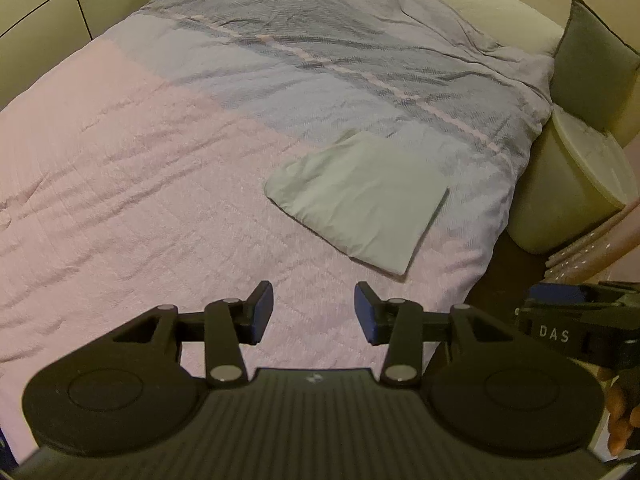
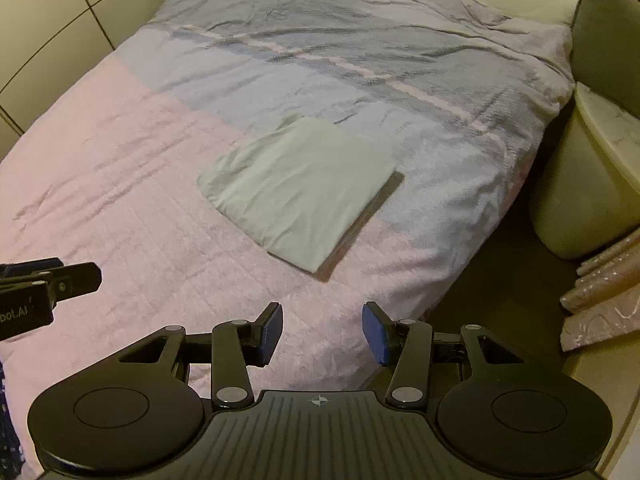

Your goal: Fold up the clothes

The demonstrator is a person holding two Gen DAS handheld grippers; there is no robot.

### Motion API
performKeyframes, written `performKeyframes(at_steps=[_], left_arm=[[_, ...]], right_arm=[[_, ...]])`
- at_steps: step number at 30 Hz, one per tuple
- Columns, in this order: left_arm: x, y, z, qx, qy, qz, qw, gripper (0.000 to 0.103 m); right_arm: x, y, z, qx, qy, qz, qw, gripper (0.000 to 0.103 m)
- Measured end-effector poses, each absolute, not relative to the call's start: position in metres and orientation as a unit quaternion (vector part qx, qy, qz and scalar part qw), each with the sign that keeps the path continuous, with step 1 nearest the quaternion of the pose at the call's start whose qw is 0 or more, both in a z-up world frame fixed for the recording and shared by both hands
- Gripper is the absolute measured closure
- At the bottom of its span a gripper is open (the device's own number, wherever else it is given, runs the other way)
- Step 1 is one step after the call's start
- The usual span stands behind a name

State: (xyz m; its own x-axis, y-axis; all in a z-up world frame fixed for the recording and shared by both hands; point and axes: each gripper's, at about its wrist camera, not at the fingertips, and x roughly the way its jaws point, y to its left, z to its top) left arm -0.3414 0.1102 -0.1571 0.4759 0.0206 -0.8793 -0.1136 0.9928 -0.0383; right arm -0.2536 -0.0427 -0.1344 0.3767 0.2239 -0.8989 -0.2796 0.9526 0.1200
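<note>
A pale green garment [image 1: 360, 200] [image 2: 300, 192] lies folded into a neat rectangle on the bed, where the pink part of the cover meets the grey part. My left gripper [image 1: 314, 308] hovers above the pink cover, short of the garment's near corner, open with nothing between its blue pads. My right gripper [image 2: 322, 328] hangs over the bed's near right edge, also open and empty, with the garment ahead and slightly left. Neither gripper touches the cloth.
The bed cover [image 1: 140, 180] is pink near me and grey striped farther away. A pale round tub with a lid [image 1: 568, 192] [image 2: 580, 192] stands beside the bed at right, a grey cushion [image 1: 592, 68] behind it. Patterned pink packages [image 2: 600, 304] lie on the floor. Panelled wall [image 2: 48, 20] at left.
</note>
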Motion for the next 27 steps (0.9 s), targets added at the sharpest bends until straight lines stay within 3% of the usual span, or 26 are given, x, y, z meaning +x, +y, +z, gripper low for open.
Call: performKeyframes(at_steps=[27], left_arm=[[-0.317, 0.111, -0.174, -0.057, 0.532, 0.020, 0.845, 0.059]], right_arm=[[-0.242, -0.041, -0.140, -0.023, 0.551, 0.138, 0.823, 0.055]])
